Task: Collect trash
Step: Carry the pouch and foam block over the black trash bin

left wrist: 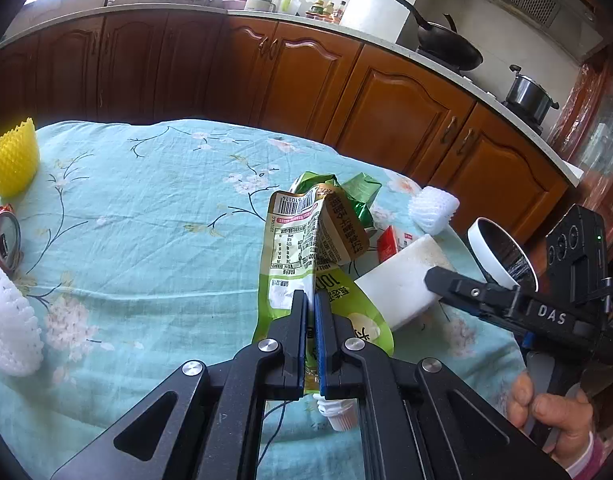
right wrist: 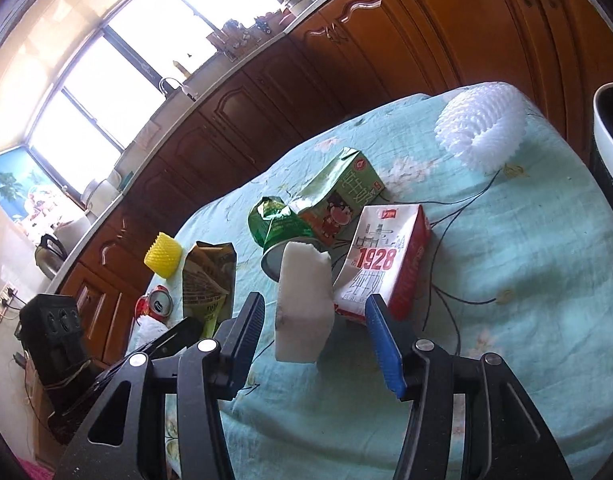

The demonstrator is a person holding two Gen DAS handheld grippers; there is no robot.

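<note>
The left claw (left wrist: 311, 300) was clamped on a crumpled green spouted drink pouch (left wrist: 302, 248) lifted above the surface's (left wrist: 146, 200) right side, the right claw (right wrist: 314, 324) gaped wide around a white foam block (right wrist: 304, 304), and most litter remained uncollected, judging by the cartons and cans lying about.

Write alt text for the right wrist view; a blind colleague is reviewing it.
The open right gripper faces a white foam block on a floral turquoise tablecloth. Behind the block lie a red-and-white milk carton, a crushed green can and a white foam net.
</note>
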